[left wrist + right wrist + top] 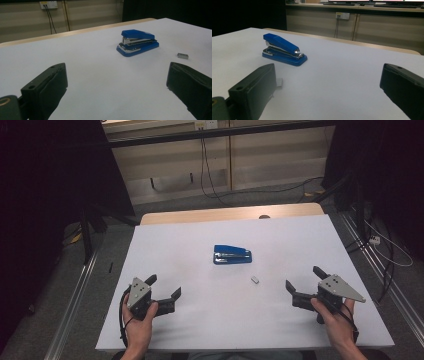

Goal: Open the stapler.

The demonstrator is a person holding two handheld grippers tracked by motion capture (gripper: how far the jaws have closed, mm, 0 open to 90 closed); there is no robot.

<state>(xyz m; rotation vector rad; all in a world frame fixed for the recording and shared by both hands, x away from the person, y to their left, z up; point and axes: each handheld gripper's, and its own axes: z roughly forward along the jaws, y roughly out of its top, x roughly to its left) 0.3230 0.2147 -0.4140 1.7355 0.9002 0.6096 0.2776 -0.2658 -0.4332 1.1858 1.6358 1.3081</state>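
Note:
A blue stapler (pixel 232 254) lies closed near the middle of the white table (pixel 200 230); it also appears as the stapler (pixel 137 42) and the stapler (pixel 284 49) in the gripper views. A small grey block of staples (pixel 255 280) lies just in front of it to the right, also seen as the staple block (pixel 182 56) and, partly hidden by a jaw, the staple block (pixel 279 82). My left gripper (pixel 163 286) rests at the front left, open and empty. My right gripper (pixel 303 278) rests at the front right, open and empty.
The table's wooden far edge (pixel 230 213) borders a floor with trailing cables (pixel 215 190). A metal rail (pixel 75 295) runs along the left side and another rail (pixel 380 275) along the right. A wall socket (pixel 48 4) is behind the table.

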